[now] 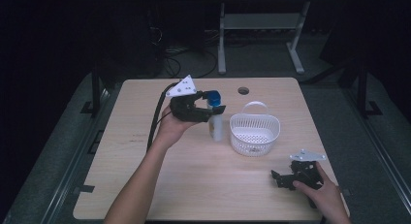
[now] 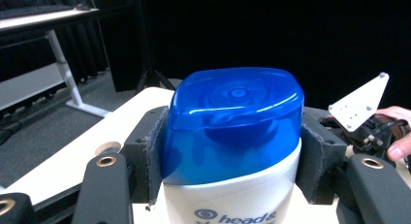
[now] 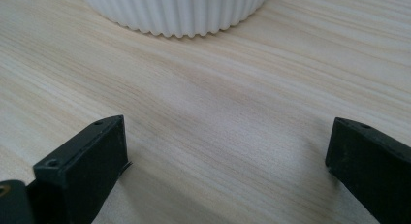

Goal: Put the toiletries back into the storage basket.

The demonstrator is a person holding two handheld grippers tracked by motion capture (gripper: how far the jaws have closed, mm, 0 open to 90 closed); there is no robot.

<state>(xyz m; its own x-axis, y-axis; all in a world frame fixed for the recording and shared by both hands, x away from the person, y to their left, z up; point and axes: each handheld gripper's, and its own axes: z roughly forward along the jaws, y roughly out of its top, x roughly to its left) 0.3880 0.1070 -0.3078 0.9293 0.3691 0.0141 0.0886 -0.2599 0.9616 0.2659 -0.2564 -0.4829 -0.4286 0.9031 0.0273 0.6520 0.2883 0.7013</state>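
A white shampoo bottle (image 1: pixel 216 124) with a blue cap (image 2: pixel 232 120) hangs upright above the table, just left of the white basket (image 1: pixel 255 133). My left gripper (image 1: pixel 212 105) is shut on the bottle at its cap, and both pads (image 2: pixel 156 151) press against the cap's sides. My right gripper (image 1: pixel 278 178) rests low on the table at the front right, open, with bare wood between its jaws. The basket's ribbed white wall (image 3: pixel 179 13) stands ahead of the right gripper.
The wooden table (image 1: pixel 203 185) has a round cable hole (image 1: pixel 243 90) at the back. The basket has a raised handle (image 1: pixel 255 105) and looks empty. A white table frame (image 1: pixel 261 35) stands on the dark floor beyond the table.
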